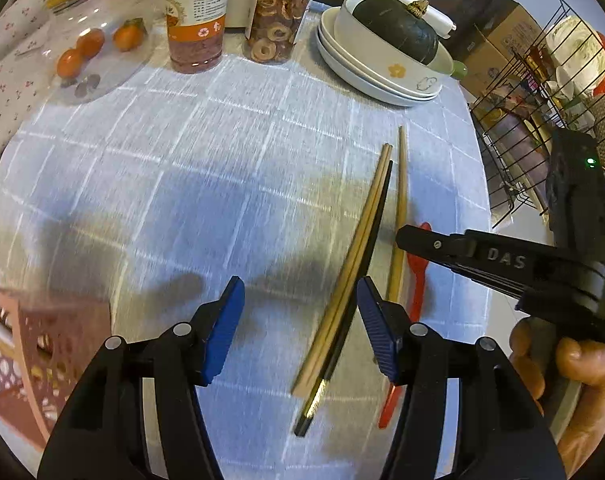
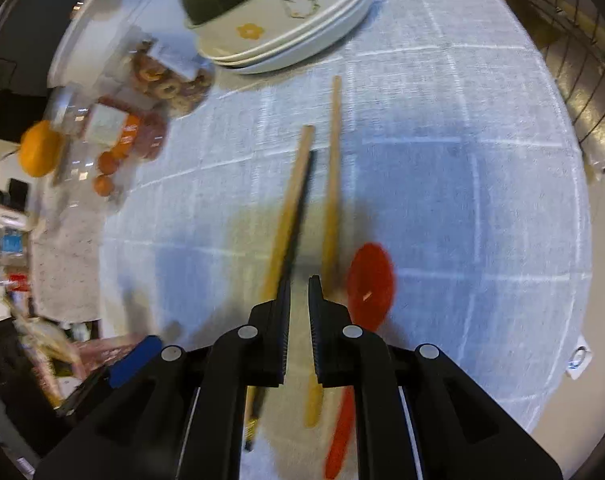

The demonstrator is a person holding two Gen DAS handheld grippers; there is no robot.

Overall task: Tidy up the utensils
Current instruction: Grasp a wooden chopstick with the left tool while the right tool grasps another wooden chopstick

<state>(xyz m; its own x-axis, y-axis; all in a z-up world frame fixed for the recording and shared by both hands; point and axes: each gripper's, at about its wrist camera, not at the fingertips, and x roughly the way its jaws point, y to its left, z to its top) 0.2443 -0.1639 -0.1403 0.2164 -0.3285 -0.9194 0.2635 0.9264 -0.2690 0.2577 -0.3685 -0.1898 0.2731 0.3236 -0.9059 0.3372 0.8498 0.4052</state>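
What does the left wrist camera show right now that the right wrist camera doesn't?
Only the left wrist view shows the pink perforated basket, the full wire rack, the open left gripper with blue pads, and the right gripper seen from outside, reaching over the red spoon.

Only the right wrist view shows the right gripper's narrow gap, with nothing visibly between the fingers.

Both show the wooden chopsticks, black chopstick, stacked dishes holding a dark squash, and the snack jars.
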